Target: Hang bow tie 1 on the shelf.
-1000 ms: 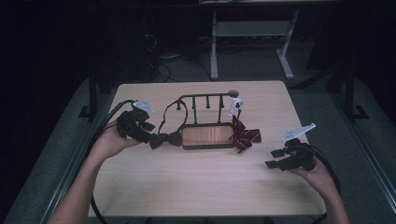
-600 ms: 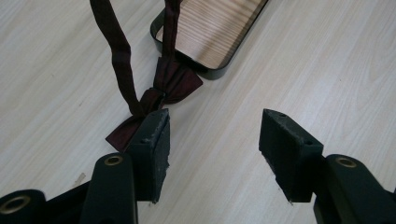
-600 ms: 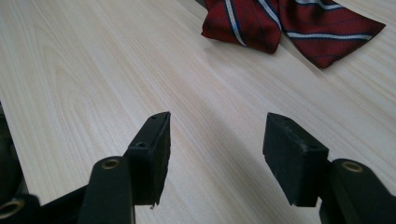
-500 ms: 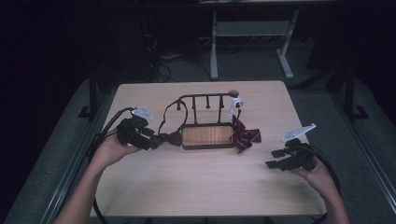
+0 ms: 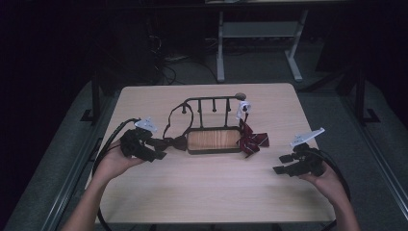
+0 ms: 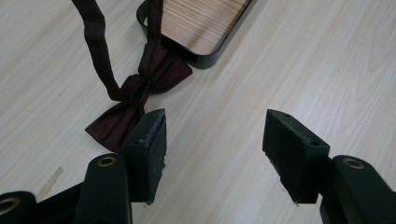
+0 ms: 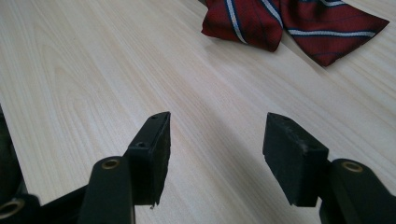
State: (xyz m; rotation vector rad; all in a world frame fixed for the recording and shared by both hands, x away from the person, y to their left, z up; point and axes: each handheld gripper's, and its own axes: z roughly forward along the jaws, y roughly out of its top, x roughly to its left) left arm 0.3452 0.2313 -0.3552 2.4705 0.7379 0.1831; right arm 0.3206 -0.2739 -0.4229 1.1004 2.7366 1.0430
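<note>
1. The worktop (image 5: 207, 192) is the stage: pale wood, with plenty of bare board in front, so both hands have room to come in from the near edge.
2. At its middle stands the rack (image 5: 214, 126), a black rail of pegs over a wooden tray base. It sits upright and central, which looks meant to put it within reach of either hand.
3. The dark bow tie (image 6: 140, 95) lies flat on the worktop just off the rack's left corner, its strap running up to a peg. That leaves the bow slack and easy to get at.
4. The striped bow tie (image 7: 294, 23) rests on the board at the rack's right end, below a white tag; it lies well ahead of the right-hand tongs.
5. The left tongs (image 6: 212, 137) are released, and the jaws have just been opening. Nothing sits between them; the dark bow lies just beyond the left jaw's tip, touching or nearly so. My read: it has just been let go.
6. The right tongs (image 7: 215, 137) are released too, with bare wood between the jaws, parked low and waiting their turn.
</note>
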